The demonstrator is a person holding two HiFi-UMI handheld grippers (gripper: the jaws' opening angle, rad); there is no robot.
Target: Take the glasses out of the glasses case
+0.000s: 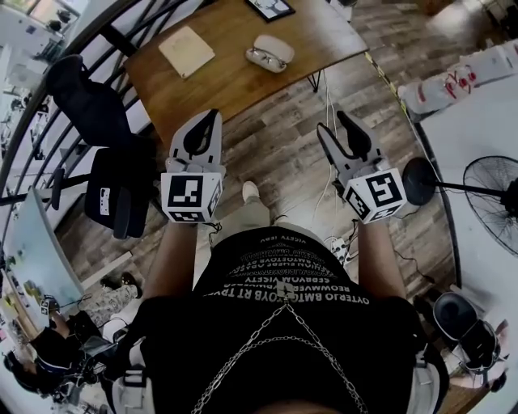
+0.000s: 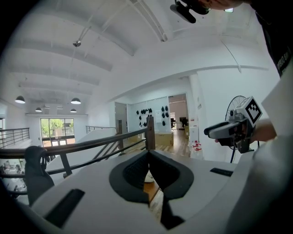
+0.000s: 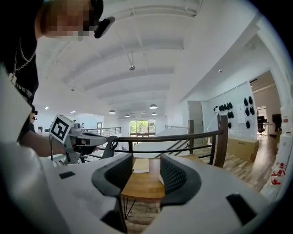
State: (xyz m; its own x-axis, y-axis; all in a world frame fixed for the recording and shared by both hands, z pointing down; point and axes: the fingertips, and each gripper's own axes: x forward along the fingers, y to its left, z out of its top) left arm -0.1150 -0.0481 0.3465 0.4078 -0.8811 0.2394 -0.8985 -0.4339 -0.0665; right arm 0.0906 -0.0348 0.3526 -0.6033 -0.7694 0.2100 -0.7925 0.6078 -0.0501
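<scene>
- The glasses [image 1: 261,57] lie in the open white case [image 1: 275,47], which sits on the wooden table [image 1: 235,85] near its far right corner in the head view.
- A pale pad [image 1: 186,50] lies on the same table, well left of the case, and a dark frame [image 1: 269,8] rests at the table's far edge.
- Both grippers are held over the plank floor, well short of the table and clear of the case.
- The left gripper [image 1: 207,118] has its jaws pressed together at the tips, with nothing between them.
- The right gripper [image 1: 333,123] has its jaws spread and empty. Its own view shows the tabletop and the pad through the gap.
- A black chair [image 1: 113,190] stands to the person's left, beside the table.
- A fan [image 1: 494,190] stands to the right.
</scene>
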